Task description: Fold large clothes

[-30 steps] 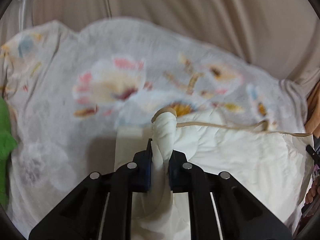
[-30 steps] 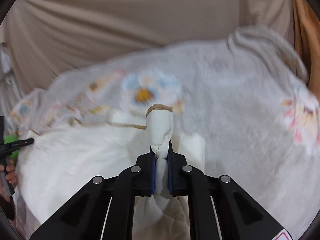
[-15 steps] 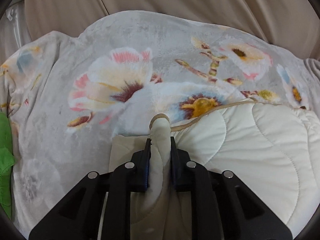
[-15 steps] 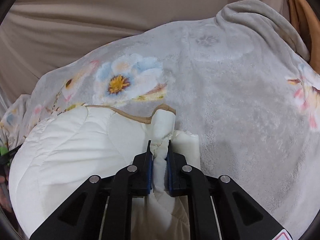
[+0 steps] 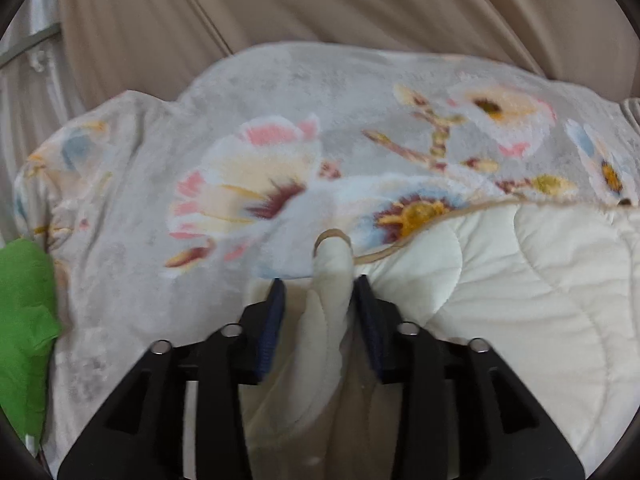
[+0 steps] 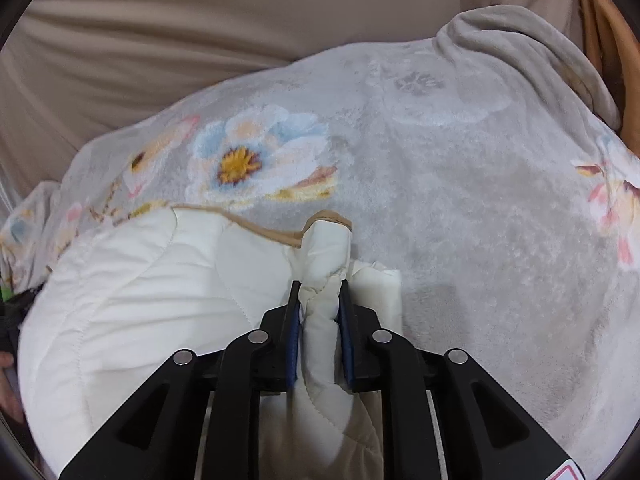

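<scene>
A cream quilted garment (image 5: 520,280) with tan piping lies on a grey flowered blanket (image 5: 280,128). My left gripper (image 5: 320,292) has its jaws spread apart, and the garment's left corner stands loose between them. In the right wrist view my right gripper (image 6: 320,292) is shut on the garment's right corner (image 6: 326,248), held low over the blanket (image 6: 480,220). The quilted body (image 6: 140,280) spreads to the left of it.
A beige sheet (image 5: 360,4) rises behind the blanket and shows in the right wrist view (image 6: 200,20) too. A green cloth (image 5: 24,320) lies at the left edge. A wooden edge (image 6: 612,40) is at the far right.
Both grippers carried the garment's corners forward and down onto the blanket. The left jaws have opened and let go of their corner. The right jaws stay closed.
</scene>
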A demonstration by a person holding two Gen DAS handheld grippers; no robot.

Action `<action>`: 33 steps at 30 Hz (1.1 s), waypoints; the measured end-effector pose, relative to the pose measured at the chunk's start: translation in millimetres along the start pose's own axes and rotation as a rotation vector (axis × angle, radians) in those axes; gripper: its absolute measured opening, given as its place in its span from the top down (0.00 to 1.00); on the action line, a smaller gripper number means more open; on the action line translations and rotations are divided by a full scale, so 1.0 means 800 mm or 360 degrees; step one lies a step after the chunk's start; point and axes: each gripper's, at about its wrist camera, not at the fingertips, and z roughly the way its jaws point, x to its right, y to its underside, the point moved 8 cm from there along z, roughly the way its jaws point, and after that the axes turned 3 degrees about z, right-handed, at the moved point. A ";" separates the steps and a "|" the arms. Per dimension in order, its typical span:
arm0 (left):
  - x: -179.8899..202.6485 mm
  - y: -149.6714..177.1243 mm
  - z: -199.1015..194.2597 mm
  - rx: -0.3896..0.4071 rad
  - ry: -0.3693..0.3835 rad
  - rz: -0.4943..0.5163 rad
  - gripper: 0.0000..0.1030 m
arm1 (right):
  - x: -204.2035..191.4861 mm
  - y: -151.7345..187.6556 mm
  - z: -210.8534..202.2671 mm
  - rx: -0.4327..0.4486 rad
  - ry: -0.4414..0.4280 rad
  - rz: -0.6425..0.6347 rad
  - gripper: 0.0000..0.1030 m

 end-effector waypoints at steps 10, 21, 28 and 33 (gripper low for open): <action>0.113 0.034 -0.172 0.0104 0.0542 0.0179 0.42 | -0.187 0.083 -0.140 0.0057 -0.0431 -0.0444 0.81; 0.103 0.118 -0.154 0.0004 0.0333 0.0158 0.30 | -0.046 0.146 -0.125 -0.0002 -0.0047 -0.0233 0.91; 0.049 0.155 -0.149 -0.0044 0.0316 -0.0073 0.24 | 0.047 0.176 -0.126 -0.0042 -0.0164 0.0112 1.00; 0.052 0.164 -0.155 0.0000 0.0250 -0.0088 0.24 | 0.030 0.172 -0.131 0.0025 0.0011 -0.0029 1.00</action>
